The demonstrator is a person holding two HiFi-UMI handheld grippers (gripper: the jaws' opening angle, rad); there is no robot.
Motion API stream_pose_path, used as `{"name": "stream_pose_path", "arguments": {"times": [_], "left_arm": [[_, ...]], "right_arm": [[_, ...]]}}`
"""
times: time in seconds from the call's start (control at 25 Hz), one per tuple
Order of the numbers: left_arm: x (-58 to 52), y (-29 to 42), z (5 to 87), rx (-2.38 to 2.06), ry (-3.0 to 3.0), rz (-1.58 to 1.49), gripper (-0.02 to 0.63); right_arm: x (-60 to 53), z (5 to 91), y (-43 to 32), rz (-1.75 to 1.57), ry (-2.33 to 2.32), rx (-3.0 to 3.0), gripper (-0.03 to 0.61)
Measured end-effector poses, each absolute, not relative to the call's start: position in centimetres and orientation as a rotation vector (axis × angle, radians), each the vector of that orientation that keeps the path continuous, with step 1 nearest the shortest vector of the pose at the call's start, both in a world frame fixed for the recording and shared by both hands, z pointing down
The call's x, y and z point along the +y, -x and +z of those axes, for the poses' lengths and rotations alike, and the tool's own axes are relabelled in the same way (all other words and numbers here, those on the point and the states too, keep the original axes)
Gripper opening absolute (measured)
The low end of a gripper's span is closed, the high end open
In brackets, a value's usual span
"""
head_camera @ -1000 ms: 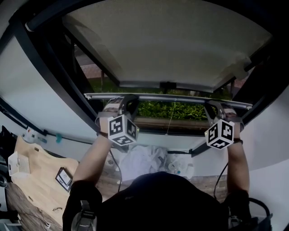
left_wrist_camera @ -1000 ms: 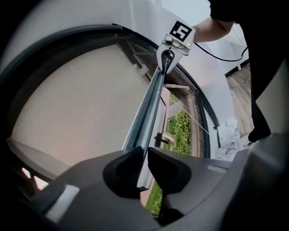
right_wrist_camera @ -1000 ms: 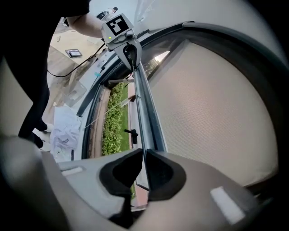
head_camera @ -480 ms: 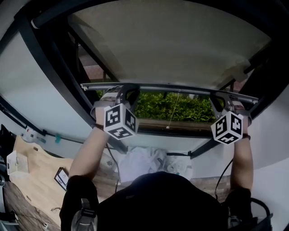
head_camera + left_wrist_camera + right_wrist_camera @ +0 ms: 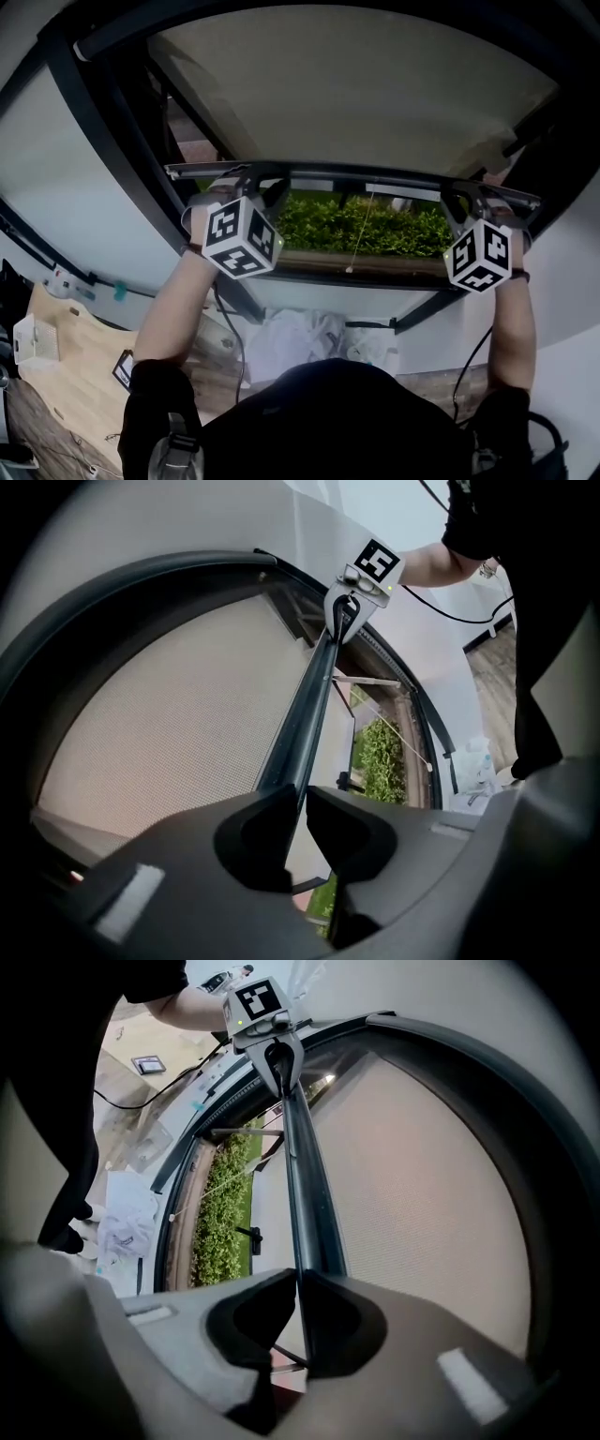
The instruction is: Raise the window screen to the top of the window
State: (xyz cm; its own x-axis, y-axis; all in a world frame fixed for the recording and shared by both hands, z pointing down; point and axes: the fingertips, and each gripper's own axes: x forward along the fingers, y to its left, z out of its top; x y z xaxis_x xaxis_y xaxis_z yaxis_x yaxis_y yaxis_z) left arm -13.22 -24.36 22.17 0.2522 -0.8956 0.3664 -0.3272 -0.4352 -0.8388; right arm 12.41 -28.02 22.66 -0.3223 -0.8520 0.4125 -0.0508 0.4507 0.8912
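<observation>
The left tool [image 5: 298, 806] and the right tool [image 5: 298, 1283] each clamp the dark bottom rail [image 5: 361, 172] of the window screen [image 5: 356, 84], near its ends. The rail sits partway up the window, above a green hedge [image 5: 361, 225].

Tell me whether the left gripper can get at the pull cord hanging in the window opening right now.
Probably not: the left gripper has its jaws shut on the screen's bottom bar. The pull cord hangs mid-window with nothing in between, but reaching it means letting go.
</observation>
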Motion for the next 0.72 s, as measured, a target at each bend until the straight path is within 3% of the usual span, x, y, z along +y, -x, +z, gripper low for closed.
{"name": "stream_pose_path", "arguments": {"times": [0.72], "left_arm": [[-24.5, 13.1, 17.4, 1.083, 1.795, -1.278, 0.037]], "right_arm": [[-28.1, 17.6, -12.4, -1.040, -0.785, -1.736, 0.029]]}}
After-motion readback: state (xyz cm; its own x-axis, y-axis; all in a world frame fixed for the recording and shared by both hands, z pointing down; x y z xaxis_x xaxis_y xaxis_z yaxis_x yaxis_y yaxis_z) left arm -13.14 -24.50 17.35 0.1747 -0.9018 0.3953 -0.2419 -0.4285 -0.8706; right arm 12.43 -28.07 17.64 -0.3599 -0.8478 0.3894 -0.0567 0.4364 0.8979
